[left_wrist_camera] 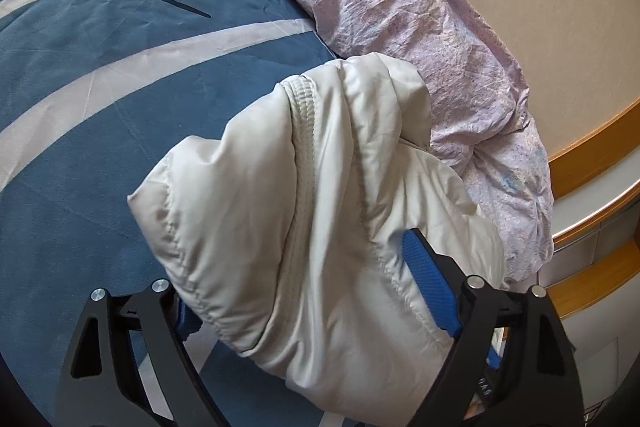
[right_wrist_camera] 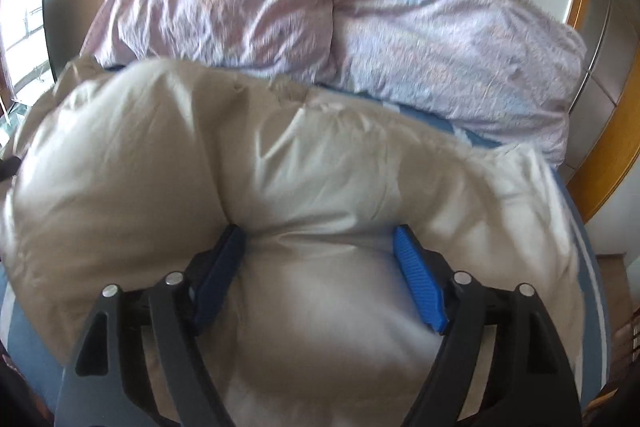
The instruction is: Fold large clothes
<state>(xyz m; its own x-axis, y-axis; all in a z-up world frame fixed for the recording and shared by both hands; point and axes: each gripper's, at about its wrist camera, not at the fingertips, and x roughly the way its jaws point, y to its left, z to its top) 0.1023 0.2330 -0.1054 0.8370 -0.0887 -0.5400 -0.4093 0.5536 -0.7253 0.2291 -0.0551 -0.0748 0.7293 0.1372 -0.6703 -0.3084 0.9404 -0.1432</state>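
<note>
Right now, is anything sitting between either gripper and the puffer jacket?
Nothing visible does. The cream puffer jacket already fills the left gripper, its padding bunched between the blue fingers, and the right gripper straddles another fold. The lilac duvet lies beyond the jacket on the blue bedspread.

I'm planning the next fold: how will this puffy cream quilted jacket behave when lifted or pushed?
The puffy cream quilted jacket probably flops: it bulges and sags around the left claw. It likely feels light for its bulk, given its puffed padding around the right claw. Its smooth, shiny shell may slip, both on the blue pads and across the blue-and-white bedspread.
</note>
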